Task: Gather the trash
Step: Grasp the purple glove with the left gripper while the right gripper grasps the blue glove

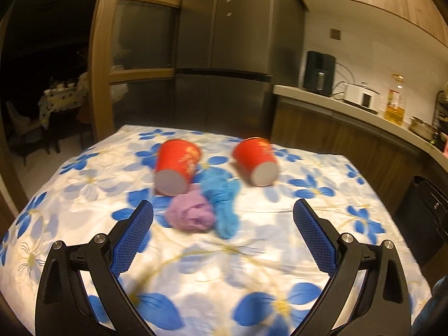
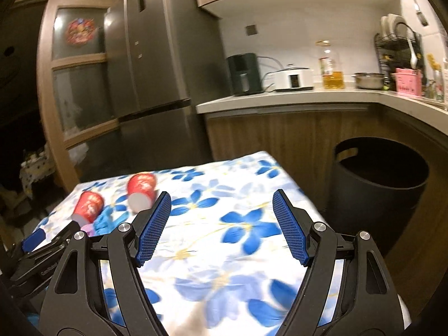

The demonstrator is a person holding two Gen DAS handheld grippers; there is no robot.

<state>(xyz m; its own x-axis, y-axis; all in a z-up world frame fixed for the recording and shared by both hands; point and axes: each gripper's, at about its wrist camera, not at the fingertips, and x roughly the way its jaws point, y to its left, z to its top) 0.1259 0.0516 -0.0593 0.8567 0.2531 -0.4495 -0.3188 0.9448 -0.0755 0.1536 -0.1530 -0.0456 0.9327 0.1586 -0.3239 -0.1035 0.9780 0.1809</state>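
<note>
Two red paper cups lie on their sides on the flowered tablecloth (image 1: 84,204), bottoms toward me: one cup (image 1: 177,165) at left, the other cup (image 1: 256,159) at right. Between them lie a purple crumpled wad (image 1: 190,214) and a blue crumpled piece (image 1: 222,200). My left gripper (image 1: 223,210) stands open just short of the wads, nothing between its fingers. In the right wrist view both cups (image 2: 89,205) (image 2: 141,191) sit far left. My right gripper (image 2: 221,200) is open over the bare cloth (image 2: 238,224), empty. The left gripper (image 2: 36,238) shows at the lower left there.
A dark round bin (image 2: 379,176) stands on the floor off the table's right edge. Behind the table are a grey fridge (image 1: 224,56) and a counter (image 2: 294,98) with a kettle, a cooker, an oil bottle and a pot. A wooden door frame (image 1: 100,56) is at left.
</note>
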